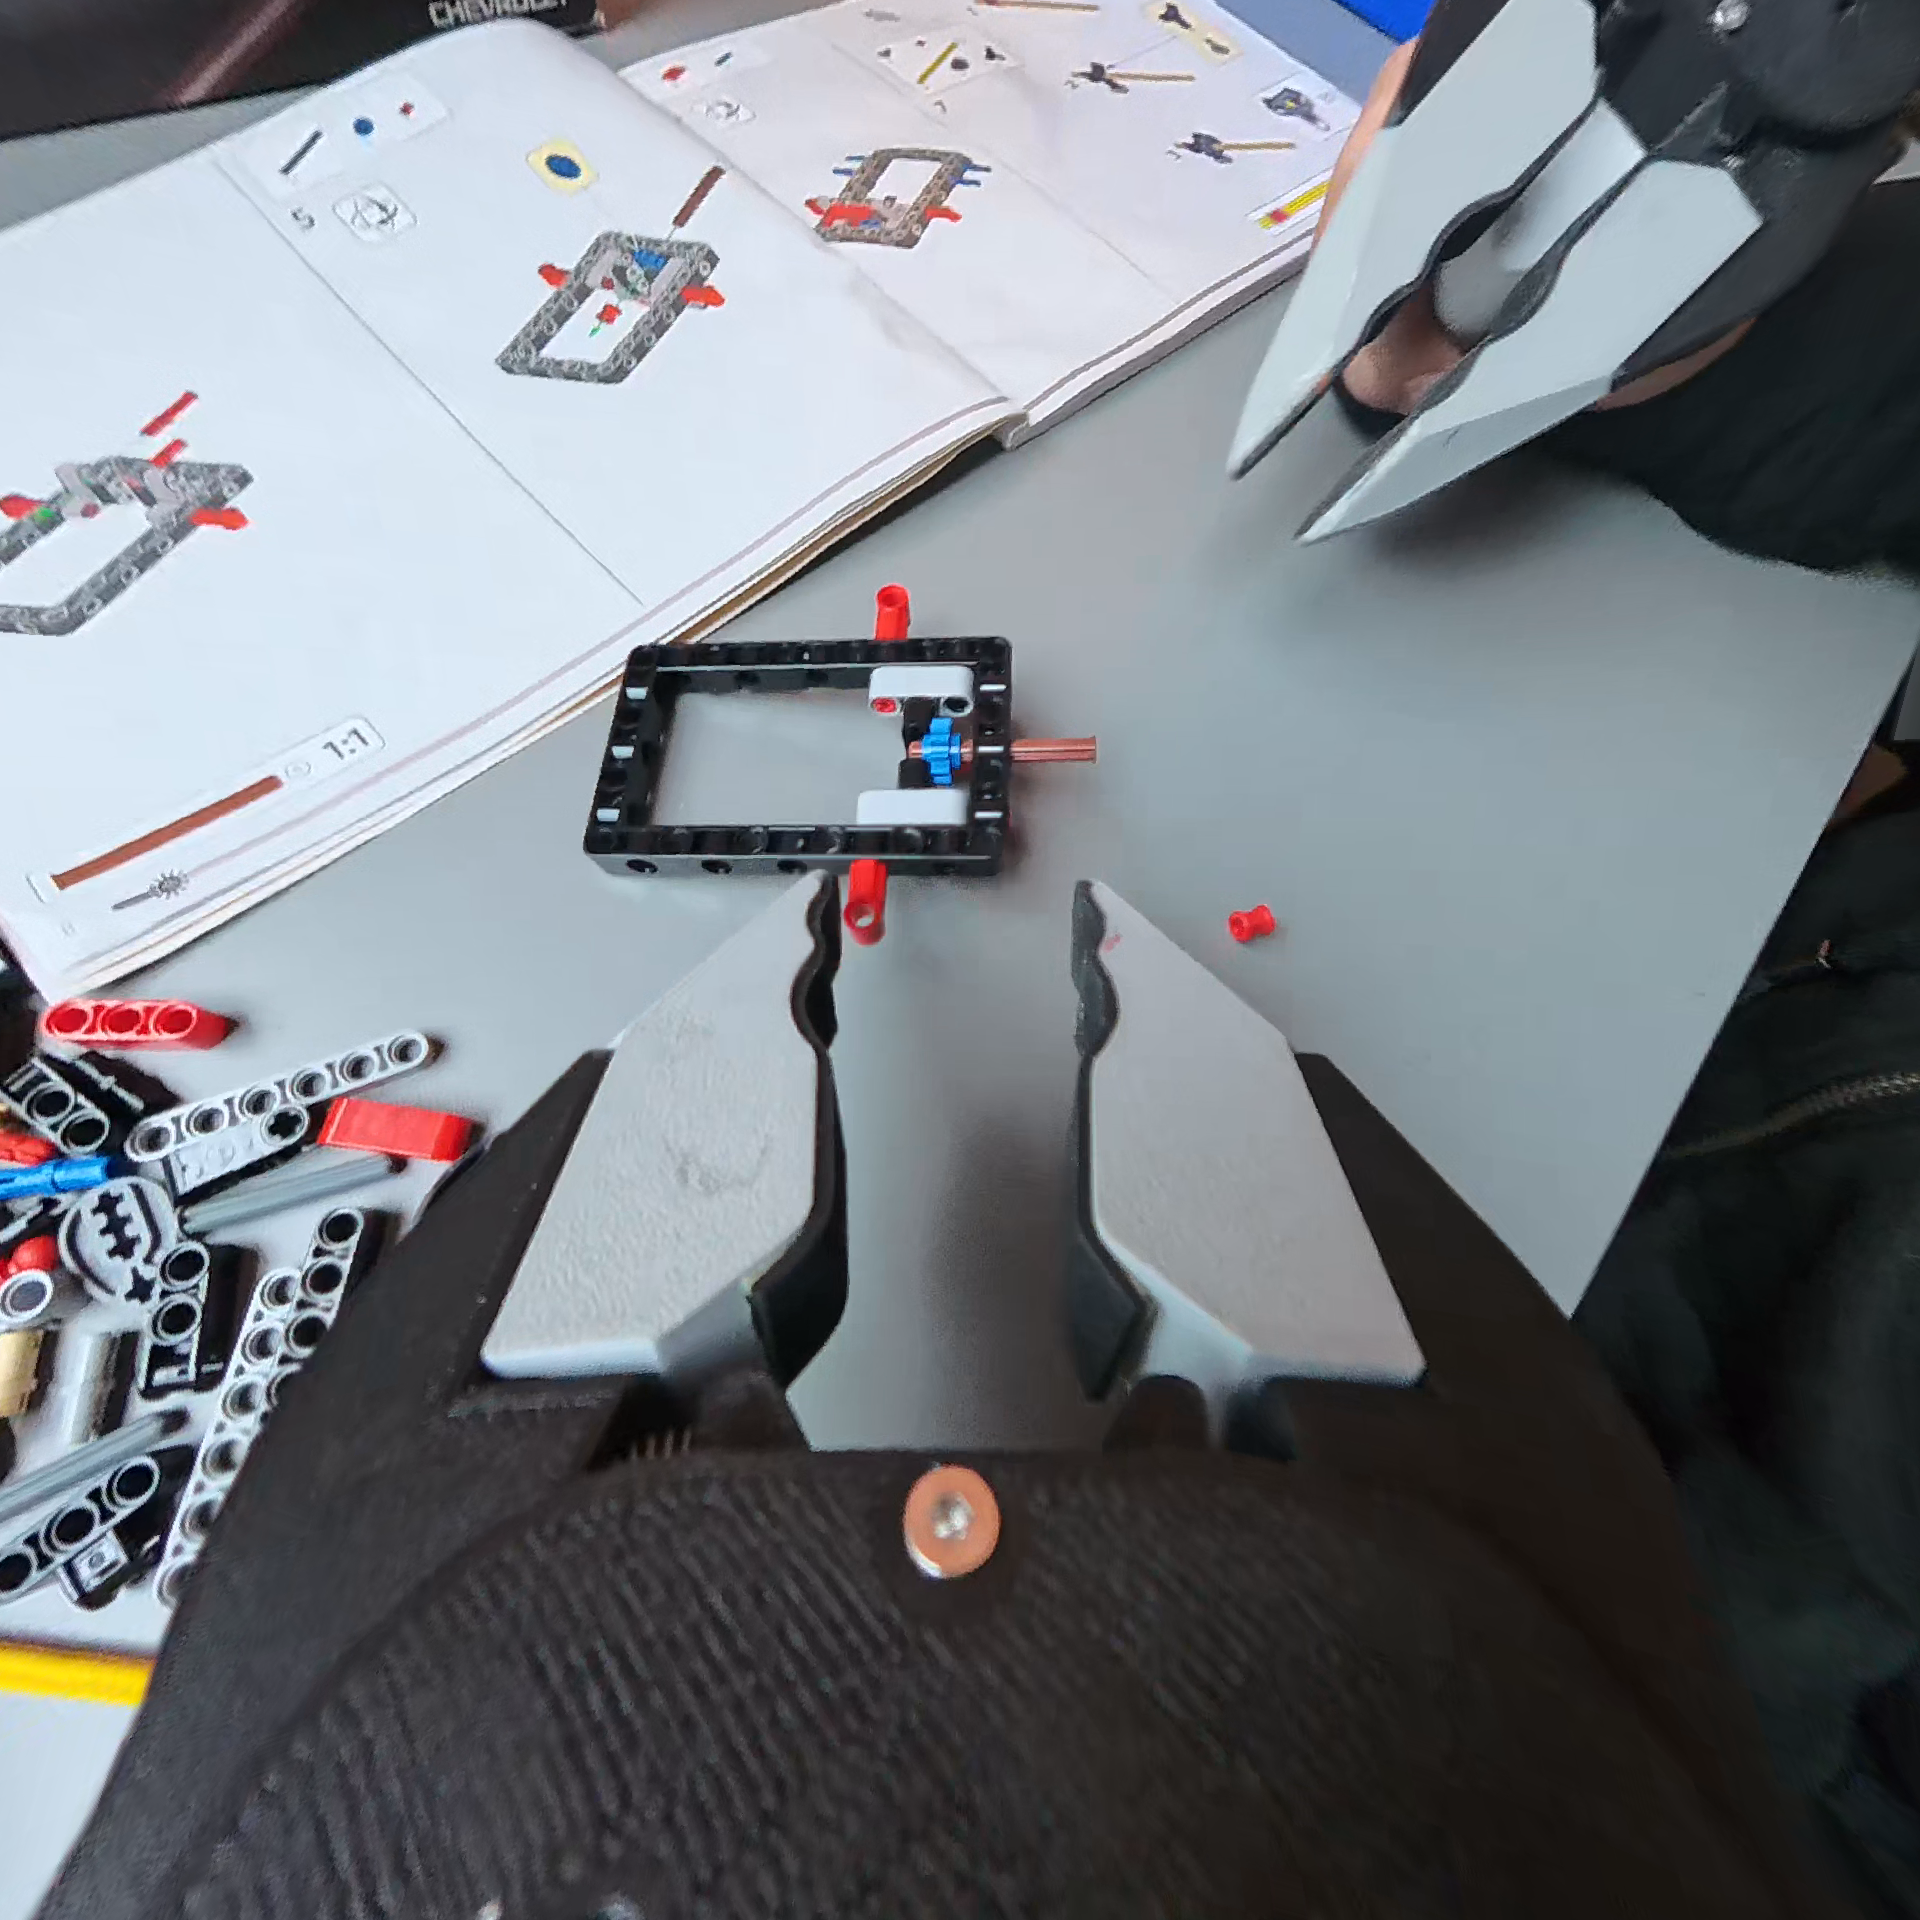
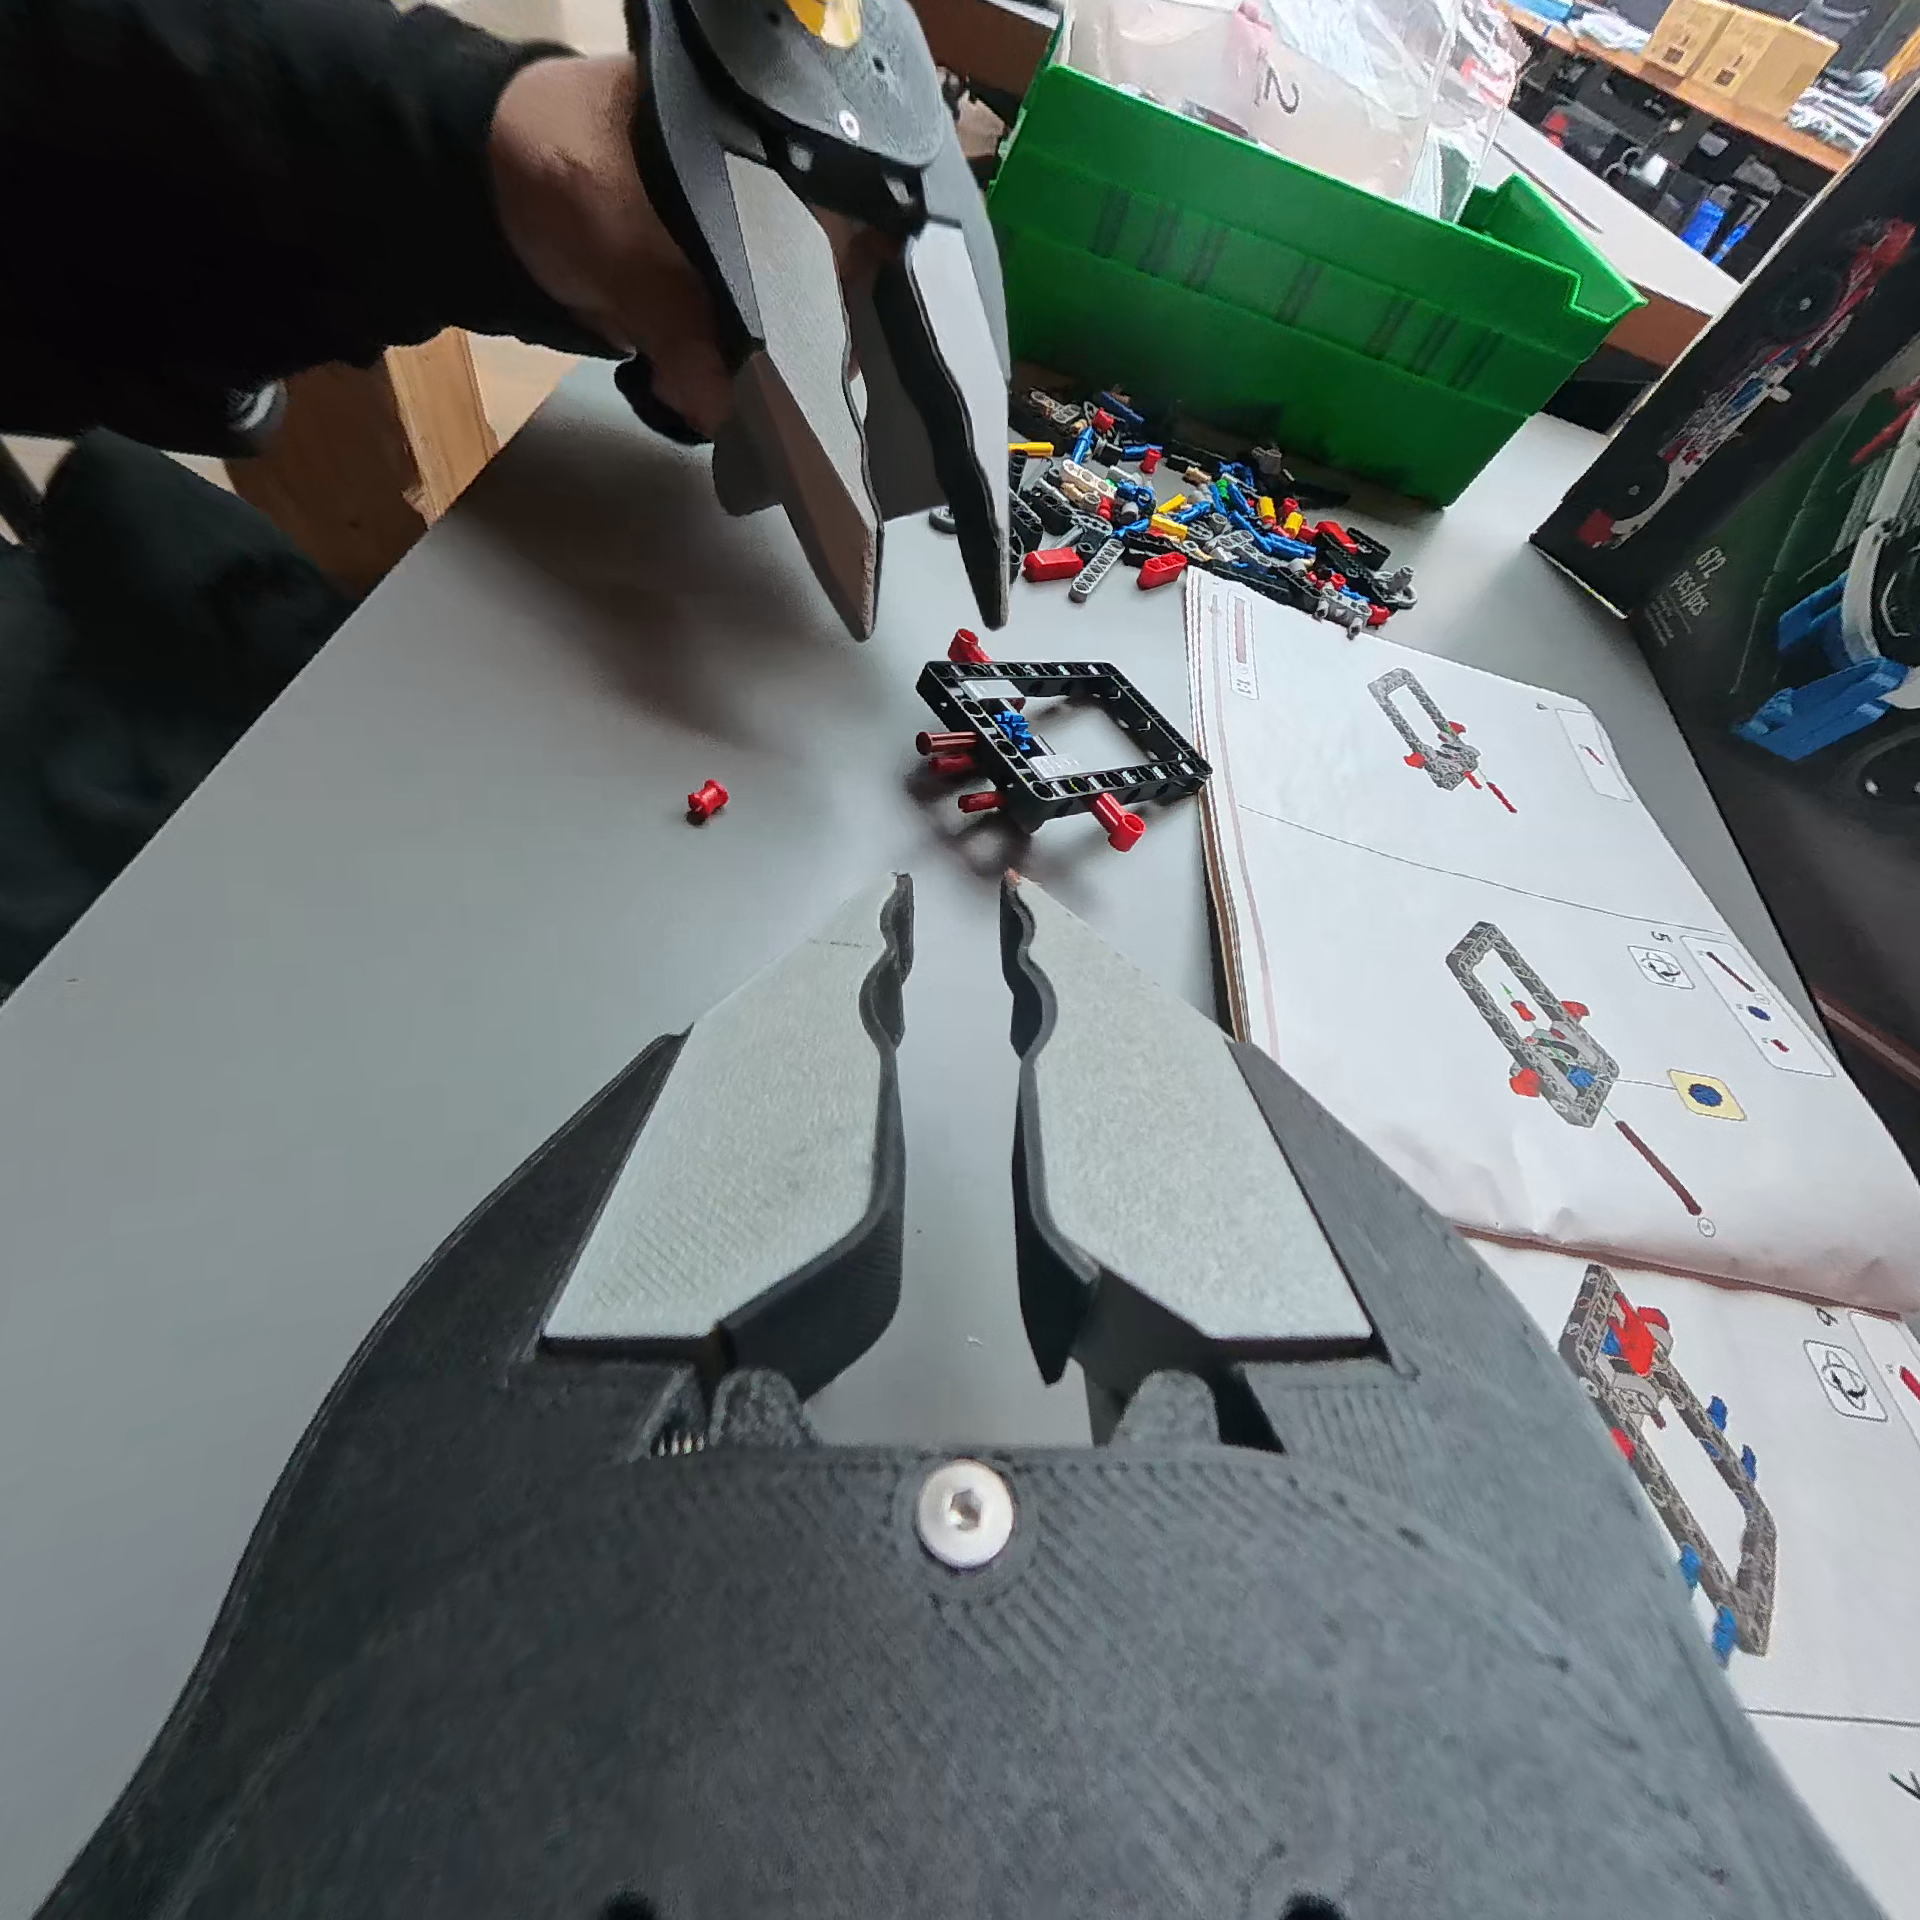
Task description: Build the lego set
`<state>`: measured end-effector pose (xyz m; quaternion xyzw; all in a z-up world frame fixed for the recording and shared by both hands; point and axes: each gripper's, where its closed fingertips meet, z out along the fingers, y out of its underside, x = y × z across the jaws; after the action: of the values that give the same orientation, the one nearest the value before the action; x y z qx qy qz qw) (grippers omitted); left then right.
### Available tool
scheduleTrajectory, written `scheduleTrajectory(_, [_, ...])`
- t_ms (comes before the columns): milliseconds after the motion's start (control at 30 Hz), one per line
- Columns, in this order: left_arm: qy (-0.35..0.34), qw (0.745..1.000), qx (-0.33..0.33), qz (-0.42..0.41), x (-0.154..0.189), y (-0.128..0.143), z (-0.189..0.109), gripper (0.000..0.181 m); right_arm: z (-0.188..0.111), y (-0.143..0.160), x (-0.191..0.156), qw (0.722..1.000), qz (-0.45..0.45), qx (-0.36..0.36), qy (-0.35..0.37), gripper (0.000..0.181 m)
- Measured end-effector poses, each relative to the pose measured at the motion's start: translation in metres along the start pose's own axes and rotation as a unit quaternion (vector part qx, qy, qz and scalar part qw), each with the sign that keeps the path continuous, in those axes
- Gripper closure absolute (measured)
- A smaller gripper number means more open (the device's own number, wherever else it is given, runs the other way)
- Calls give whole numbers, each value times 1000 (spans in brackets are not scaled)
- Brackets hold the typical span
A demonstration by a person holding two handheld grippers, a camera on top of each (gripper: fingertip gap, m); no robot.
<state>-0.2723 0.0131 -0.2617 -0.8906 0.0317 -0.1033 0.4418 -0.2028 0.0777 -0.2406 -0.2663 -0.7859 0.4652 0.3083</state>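
Observation:
A black rectangular Lego frame (image 1: 800, 758) lies flat on the grey table, with red pins, grey connectors, a blue gear (image 1: 942, 750) and a brown axle (image 1: 1049, 750) sticking out of its right side. It also shows in the right wrist view (image 2: 1081, 743). A small red bush (image 1: 1250, 923) lies loose to its right, also in the right wrist view (image 2: 708, 801). My left gripper (image 1: 951, 899) is open and empty, just in front of the frame. My right gripper (image 2: 956, 883) is open and empty, a little short of the frame. The right gripper also hangs at the upper right of the left wrist view (image 1: 1273, 504).
The open instruction booklet (image 1: 468, 416) lies behind and left of the frame. A heap of loose Lego parts (image 1: 156, 1247) sits at the left. In the right wrist view a green bin (image 2: 1278, 281) stands behind the parts pile (image 2: 1195, 509), and the set's box (image 2: 1787, 488) stands at the right. There is about 11 cm between the tips of the two grippers. The left tips stand about 6 cm off the small red bush (image 1: 1250, 923). It turns up in the right wrist view (image 2: 710, 796) as well.

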Motion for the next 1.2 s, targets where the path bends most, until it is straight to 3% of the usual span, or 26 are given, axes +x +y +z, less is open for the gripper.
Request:
scheduleTrajectory(333, [-23,998,58,-8,-12,-8,-5,135,-7,-9,1,998,45,41,-28,168])
scheduleTrajectory(667, [-43,998,36,6,-36,-16,1,137,-8,-12,0,996,57,52,-38,168])
scheduleTrajectory(800, [-43,998,0,37,-44,-23,6,137,-8,-12,0,996,56,51,-39,168])
scheduleTrajectory(1000, [-43,992,-82,83,-50,-11,10,137,-8,-12,0,996,56,53,-39,168])
scheduleTrajectory(1200, [-55,990,-97,81,-46,-1,7,140,-8,-12,-1,996,54,52,-40,168])
